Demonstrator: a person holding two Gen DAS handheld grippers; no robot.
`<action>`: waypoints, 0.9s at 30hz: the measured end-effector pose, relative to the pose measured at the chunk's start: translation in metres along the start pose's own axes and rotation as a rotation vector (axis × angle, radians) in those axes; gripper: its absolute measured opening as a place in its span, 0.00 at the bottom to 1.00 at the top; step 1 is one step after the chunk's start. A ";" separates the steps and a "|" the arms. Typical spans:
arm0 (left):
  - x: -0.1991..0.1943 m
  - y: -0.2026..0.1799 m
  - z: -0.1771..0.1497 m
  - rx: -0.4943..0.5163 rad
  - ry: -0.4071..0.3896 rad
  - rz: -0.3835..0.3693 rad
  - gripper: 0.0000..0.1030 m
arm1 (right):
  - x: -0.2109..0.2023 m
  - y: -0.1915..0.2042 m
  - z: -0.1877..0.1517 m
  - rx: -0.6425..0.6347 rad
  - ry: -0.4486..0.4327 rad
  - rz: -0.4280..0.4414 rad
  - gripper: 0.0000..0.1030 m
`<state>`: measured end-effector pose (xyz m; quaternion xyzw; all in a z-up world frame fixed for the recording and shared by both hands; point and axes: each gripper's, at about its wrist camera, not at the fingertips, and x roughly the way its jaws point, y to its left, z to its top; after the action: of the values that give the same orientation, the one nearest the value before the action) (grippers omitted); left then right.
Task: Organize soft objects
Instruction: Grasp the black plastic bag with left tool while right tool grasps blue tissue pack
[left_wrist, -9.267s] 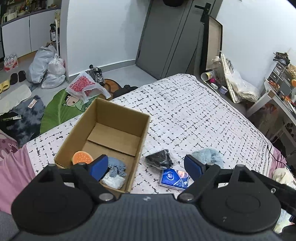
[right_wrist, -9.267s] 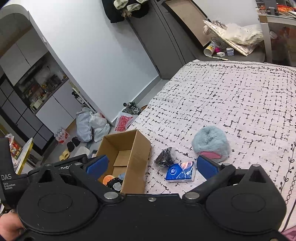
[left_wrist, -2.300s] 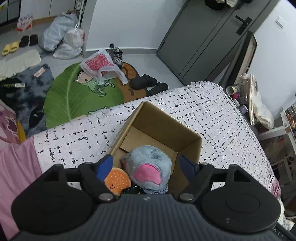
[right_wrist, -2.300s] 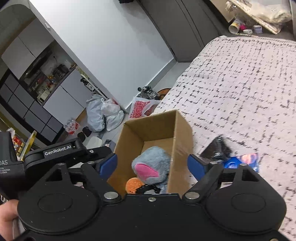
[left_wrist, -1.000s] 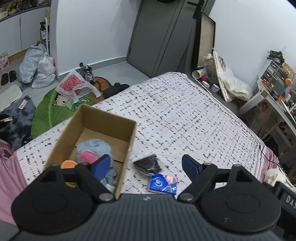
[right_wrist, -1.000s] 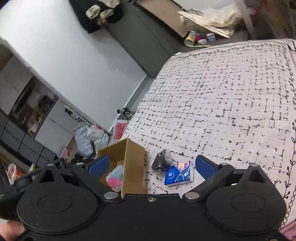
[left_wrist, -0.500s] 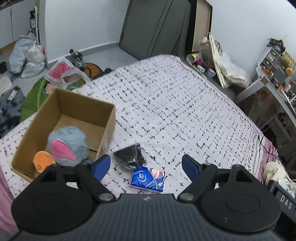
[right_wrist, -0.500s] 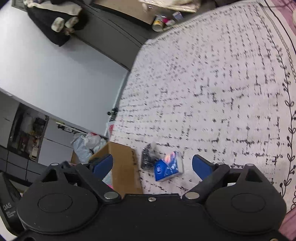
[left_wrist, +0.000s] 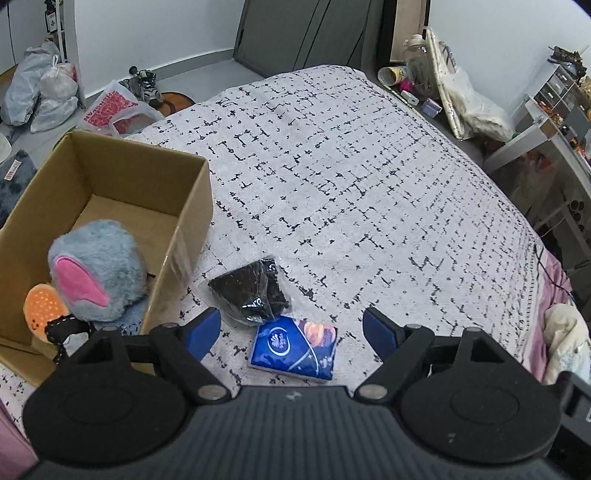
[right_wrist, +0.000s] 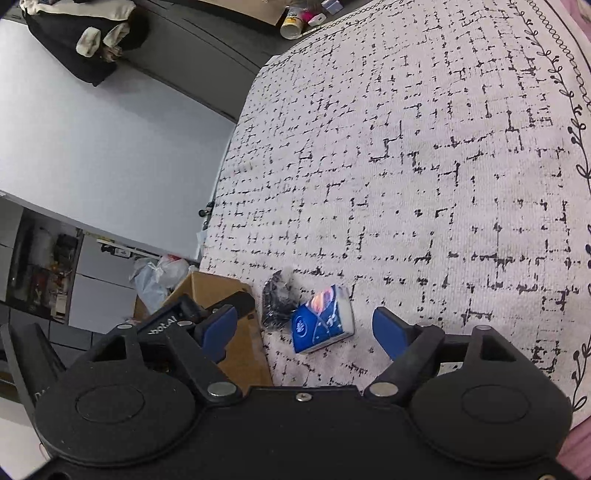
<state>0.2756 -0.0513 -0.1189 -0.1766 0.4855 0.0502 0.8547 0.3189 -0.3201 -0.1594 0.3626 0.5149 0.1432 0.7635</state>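
Note:
A cardboard box (left_wrist: 192, 206) stands on the bed at the left and holds a grey-blue plush with a pink ear (left_wrist: 98, 269) and an orange plush (left_wrist: 40, 306). A blue tissue pack (left_wrist: 293, 347) and a black item in a clear bag (left_wrist: 253, 293) lie on the bedspread just right of the box. My left gripper (left_wrist: 291, 330) is open and empty, hovering over the tissue pack. My right gripper (right_wrist: 304, 326) is open and empty, with the tissue pack (right_wrist: 321, 319), the bag (right_wrist: 275, 302) and the box (right_wrist: 243, 350) in front of it.
The bed's patterned spread (left_wrist: 351, 177) stretches away ahead. Bags (left_wrist: 40, 88), shoes and a red-print bag (left_wrist: 110, 114) lie on the floor beyond the box. A white table (left_wrist: 535, 136) and clutter stand at the right.
The grey-blue plush went from the bed into the box. In the last second both grippers moved right from the box and closer to the tissue pack and black bag.

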 end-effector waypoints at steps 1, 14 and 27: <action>0.003 0.000 0.000 -0.002 -0.001 0.006 0.80 | 0.001 -0.003 0.001 0.015 -0.002 -0.008 0.76; 0.039 -0.005 -0.003 -0.050 -0.026 0.114 0.80 | 0.019 -0.035 0.008 0.179 0.011 -0.006 0.74; 0.070 -0.016 -0.010 -0.061 -0.032 0.245 0.80 | 0.046 -0.049 0.010 0.303 0.036 -0.012 0.72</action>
<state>0.3087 -0.0761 -0.1786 -0.1410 0.4880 0.1719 0.8440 0.3397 -0.3307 -0.2231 0.4677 0.5466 0.0658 0.6915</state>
